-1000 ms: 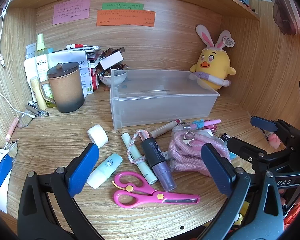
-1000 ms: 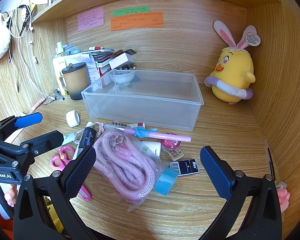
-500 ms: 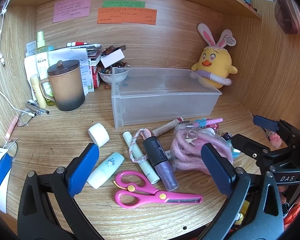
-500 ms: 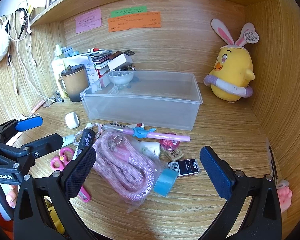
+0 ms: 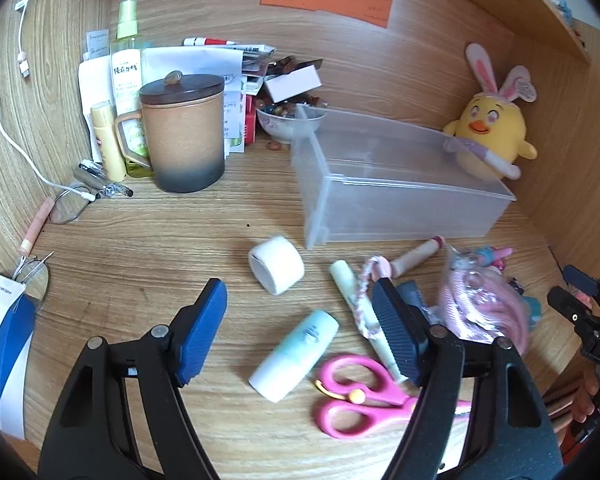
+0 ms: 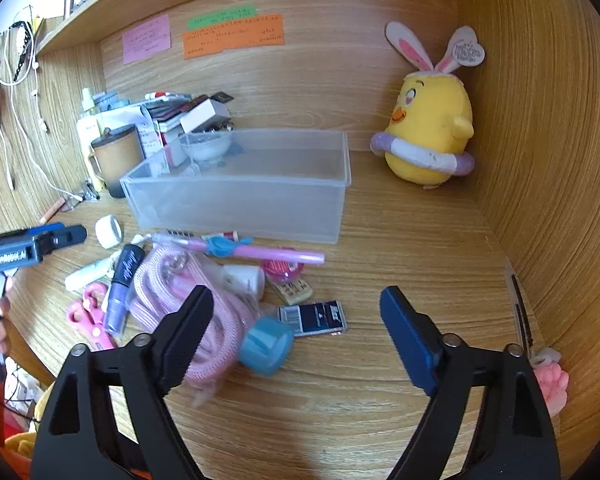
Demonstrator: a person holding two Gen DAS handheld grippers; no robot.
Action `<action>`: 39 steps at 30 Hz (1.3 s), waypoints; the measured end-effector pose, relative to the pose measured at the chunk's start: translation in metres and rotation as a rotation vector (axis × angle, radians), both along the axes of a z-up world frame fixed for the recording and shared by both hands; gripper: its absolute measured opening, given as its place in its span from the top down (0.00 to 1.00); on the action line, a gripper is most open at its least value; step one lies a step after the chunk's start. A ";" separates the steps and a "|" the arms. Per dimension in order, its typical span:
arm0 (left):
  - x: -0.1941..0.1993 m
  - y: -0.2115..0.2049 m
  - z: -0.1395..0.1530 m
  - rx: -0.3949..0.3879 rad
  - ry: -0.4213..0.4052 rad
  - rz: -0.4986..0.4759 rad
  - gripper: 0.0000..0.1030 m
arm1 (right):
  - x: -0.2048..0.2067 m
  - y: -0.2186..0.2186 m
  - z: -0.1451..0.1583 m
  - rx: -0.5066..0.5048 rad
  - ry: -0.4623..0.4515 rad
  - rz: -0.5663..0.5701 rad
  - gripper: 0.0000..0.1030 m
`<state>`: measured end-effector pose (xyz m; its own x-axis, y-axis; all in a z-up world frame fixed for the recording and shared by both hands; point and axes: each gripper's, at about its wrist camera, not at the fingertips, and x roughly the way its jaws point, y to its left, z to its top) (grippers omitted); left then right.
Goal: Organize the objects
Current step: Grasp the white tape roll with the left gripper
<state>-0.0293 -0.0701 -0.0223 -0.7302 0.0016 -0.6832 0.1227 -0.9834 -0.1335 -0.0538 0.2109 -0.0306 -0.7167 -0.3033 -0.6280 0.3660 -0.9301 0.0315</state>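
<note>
A clear plastic bin (image 5: 388,188) (image 6: 244,184) stands empty on the wooden desk. In front of it lies a clutter: white tape roll (image 5: 276,266), pale blue tube (image 5: 296,354), pink scissors (image 5: 364,398), pink rope (image 6: 192,288), purple tube (image 6: 122,292), pink pen (image 6: 252,250), blue cap (image 6: 266,344), dark card (image 6: 314,318). My left gripper (image 5: 300,332) is open and empty, hovering over the pale blue tube. My right gripper (image 6: 296,334) is open and empty, above the blue cap and dark card.
A brown lidded mug (image 5: 182,134), bottles (image 5: 126,64), papers and a bowl (image 5: 286,124) stand at the back left. A yellow plush chick (image 6: 430,136) sits in the back right corner. Wooden walls close the sides; glasses (image 5: 66,208) lie at the left.
My left gripper has moved forward, down and to the left, closer over the pale blue tube and tape roll. My right gripper has moved forward, closer to the rope and blue cap.
</note>
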 end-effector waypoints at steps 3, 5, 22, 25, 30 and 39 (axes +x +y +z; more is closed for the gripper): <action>-0.016 -0.006 -0.004 -0.019 -0.035 0.000 0.33 | -0.008 0.003 -0.012 0.001 -0.054 -0.007 0.41; -0.026 -0.009 -0.007 -0.028 -0.052 0.001 0.34 | -0.011 0.009 -0.016 -0.035 -0.079 -0.009 0.42; -0.069 -0.010 -0.034 -0.040 -0.163 -0.049 0.54 | -0.061 -0.049 -0.009 0.069 -0.088 0.192 0.42; -0.070 -0.011 -0.038 -0.037 -0.174 -0.061 0.66 | -0.069 -0.058 -0.009 0.115 -0.093 0.234 0.42; -0.068 -0.010 -0.037 -0.032 -0.157 -0.078 0.76 | -0.081 -0.072 -0.011 0.195 -0.122 0.325 0.43; -0.054 -0.010 -0.028 -0.057 -0.103 -0.080 0.76 | -0.089 -0.091 -0.013 0.271 -0.140 0.360 0.74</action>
<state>-0.0835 -0.0798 -0.0500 -0.6553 0.0159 -0.7552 0.0540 -0.9962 -0.0678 -0.1430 0.1197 -0.0433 -0.4989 -0.3289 -0.8018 0.6765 -0.7261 -0.1231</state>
